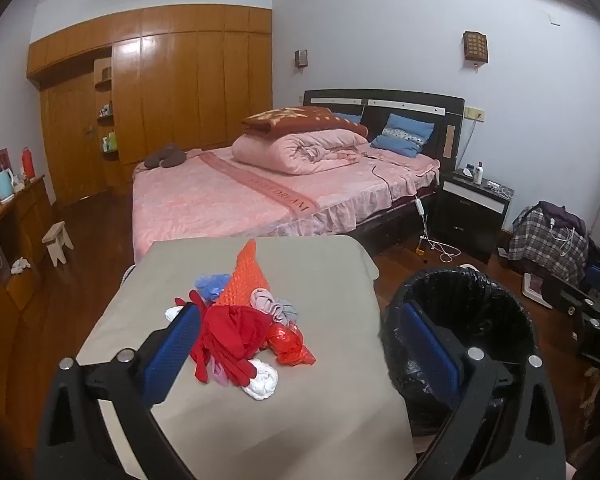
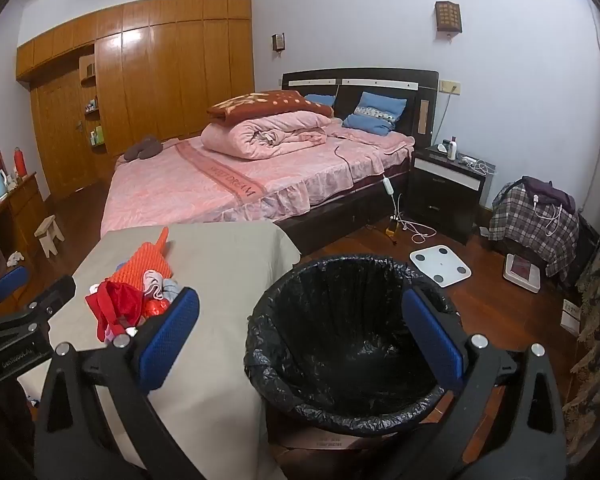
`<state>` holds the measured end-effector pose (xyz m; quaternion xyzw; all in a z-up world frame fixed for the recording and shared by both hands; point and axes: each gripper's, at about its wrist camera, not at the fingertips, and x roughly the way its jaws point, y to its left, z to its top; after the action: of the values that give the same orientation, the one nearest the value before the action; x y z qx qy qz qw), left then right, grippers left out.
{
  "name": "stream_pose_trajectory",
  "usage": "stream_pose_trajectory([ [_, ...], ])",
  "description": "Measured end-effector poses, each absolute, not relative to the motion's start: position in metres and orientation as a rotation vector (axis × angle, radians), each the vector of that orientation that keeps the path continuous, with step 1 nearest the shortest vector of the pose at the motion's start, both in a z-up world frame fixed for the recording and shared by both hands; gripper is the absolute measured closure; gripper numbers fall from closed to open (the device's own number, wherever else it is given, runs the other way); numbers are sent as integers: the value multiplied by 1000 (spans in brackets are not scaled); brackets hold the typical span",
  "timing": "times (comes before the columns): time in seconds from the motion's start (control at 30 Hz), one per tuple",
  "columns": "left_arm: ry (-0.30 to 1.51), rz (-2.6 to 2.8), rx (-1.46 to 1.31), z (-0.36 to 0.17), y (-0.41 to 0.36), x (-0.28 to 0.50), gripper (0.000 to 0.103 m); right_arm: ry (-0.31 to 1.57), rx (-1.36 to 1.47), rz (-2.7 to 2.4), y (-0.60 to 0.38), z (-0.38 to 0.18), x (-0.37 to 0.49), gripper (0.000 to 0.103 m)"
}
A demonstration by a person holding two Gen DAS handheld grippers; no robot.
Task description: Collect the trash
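Here, a beige cloth-covered worktop (image 1: 308, 392) is seen, with a round bin lined with a black plastic bag (image 2: 352, 336) just beside it. A heap of red, orange, blue and white crumpled trash (image 1: 243, 324) lies on the worktop. The left tongs (image 1: 300, 354) and right tongs (image 2: 300, 340) are held wide open, nothing gripped.

Place: a home bedroom
Signs: pink-covered bed (image 1: 259, 196) with pillows, wooden wardrobe wall (image 1: 171, 92), dark nightstand (image 2: 444, 192), wood floor (image 2: 492, 304)
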<state>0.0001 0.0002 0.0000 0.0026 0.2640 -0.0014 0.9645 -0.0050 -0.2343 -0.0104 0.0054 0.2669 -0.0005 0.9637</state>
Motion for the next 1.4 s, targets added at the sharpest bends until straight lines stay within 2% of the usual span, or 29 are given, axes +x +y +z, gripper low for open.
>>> stream_pose_trajectory([
  [1.4,532,4,13,0,1,0,6,557,11,-3,-233,-11,-2,5],
])
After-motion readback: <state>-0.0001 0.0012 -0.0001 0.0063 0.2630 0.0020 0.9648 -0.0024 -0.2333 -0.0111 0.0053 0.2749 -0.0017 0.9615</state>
